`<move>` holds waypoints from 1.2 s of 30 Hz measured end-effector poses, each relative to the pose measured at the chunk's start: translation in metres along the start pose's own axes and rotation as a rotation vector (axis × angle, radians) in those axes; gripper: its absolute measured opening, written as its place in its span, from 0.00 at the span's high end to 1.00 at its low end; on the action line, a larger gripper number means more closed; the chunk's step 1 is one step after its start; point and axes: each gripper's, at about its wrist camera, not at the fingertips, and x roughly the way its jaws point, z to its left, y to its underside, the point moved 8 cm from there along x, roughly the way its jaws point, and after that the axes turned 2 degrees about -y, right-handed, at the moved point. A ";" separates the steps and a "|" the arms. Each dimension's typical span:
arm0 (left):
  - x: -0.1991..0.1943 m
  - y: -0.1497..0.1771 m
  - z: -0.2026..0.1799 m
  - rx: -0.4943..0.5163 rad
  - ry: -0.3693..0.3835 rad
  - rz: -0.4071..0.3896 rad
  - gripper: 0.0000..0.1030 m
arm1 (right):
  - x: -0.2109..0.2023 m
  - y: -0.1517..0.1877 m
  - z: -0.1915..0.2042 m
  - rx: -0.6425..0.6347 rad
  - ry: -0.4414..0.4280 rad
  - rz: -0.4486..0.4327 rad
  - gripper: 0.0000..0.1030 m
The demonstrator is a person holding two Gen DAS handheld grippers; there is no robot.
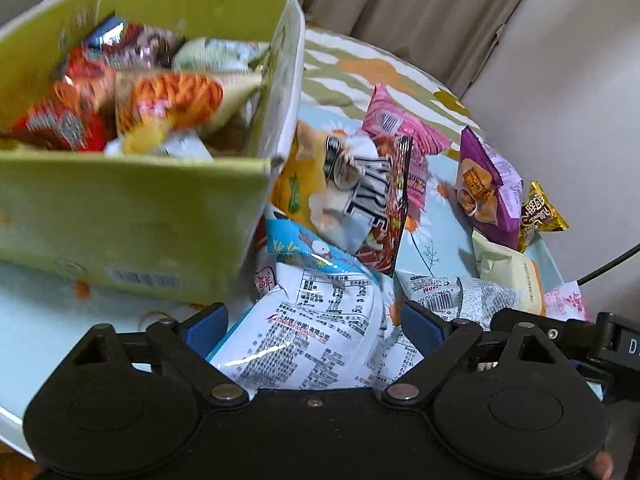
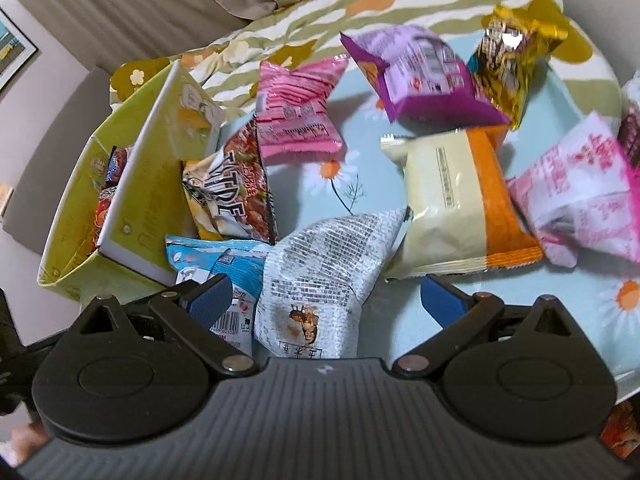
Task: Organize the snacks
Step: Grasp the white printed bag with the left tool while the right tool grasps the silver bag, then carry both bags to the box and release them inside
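Note:
A yellow-green cardboard box holds several snack packets; it also shows at the left of the right wrist view. Loose packets lie on the table beside it. My left gripper is open, its jaws on either side of a blue-and-white packet. My right gripper is open over a silver-white packet that lies between its jaws. Pink, purple, gold and cream-orange packets lie further off.
The round table has a light blue daisy cloth. A striped green-and-orange cushion and beige sofa lie behind it. A pink-white packet sits at the right. The right gripper's body shows at the left wrist view's right edge.

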 end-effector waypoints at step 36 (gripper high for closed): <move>-0.029 0.029 -0.013 0.040 -0.052 -0.076 0.46 | 0.044 0.010 0.003 -0.080 -0.073 0.073 0.27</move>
